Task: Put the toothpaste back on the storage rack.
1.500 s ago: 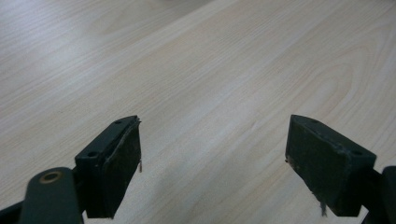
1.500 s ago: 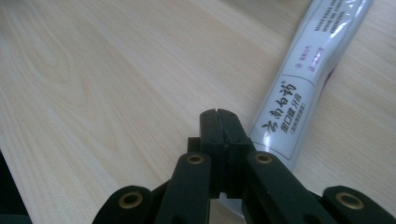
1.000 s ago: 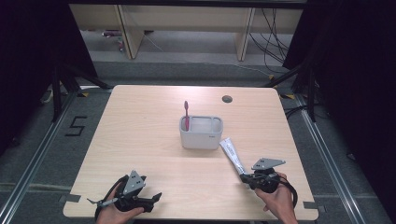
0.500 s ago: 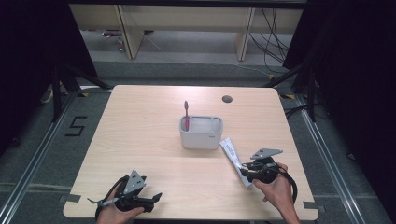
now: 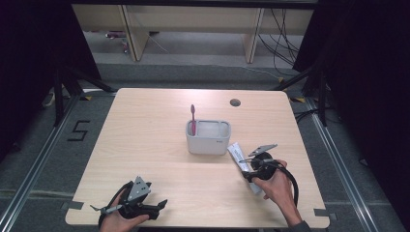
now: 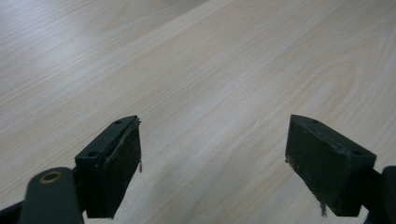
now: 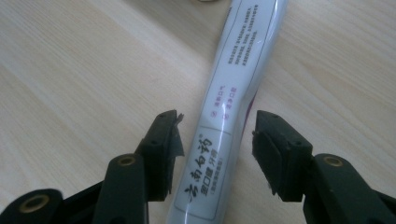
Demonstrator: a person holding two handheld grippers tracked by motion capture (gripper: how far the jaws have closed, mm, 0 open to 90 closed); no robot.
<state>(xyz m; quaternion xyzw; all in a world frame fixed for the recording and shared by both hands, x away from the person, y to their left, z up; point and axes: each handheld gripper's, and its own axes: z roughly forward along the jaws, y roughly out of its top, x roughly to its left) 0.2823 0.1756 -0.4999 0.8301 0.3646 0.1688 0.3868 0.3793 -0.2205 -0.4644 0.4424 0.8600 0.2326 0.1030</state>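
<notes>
A white toothpaste tube [image 5: 240, 158] [image 7: 233, 93] lies flat on the wooden table [image 5: 154, 125], right of a grey holder box [image 5: 208, 137]. A pink toothbrush [image 5: 193, 119] stands upright in the box's left compartment. My right gripper [image 5: 245, 164] [image 7: 215, 149] is open and straddles the tube, one jaw on each side, with small gaps to the tube. Near the table's front left edge my left gripper [image 5: 153, 207] [image 6: 212, 163] is held open over bare wood, nothing between its jaws.
A round cable hole [image 5: 235, 102] sits at the table's back right. Wooden shelving [image 5: 193, 24] and cables [image 5: 285, 34] stand beyond the far edge. Metal floor rails [image 5: 34, 164] run along both sides.
My right gripper has moved forward and left along the tube toward the holder box, coming to straddle it. The left gripper has stayed put.
</notes>
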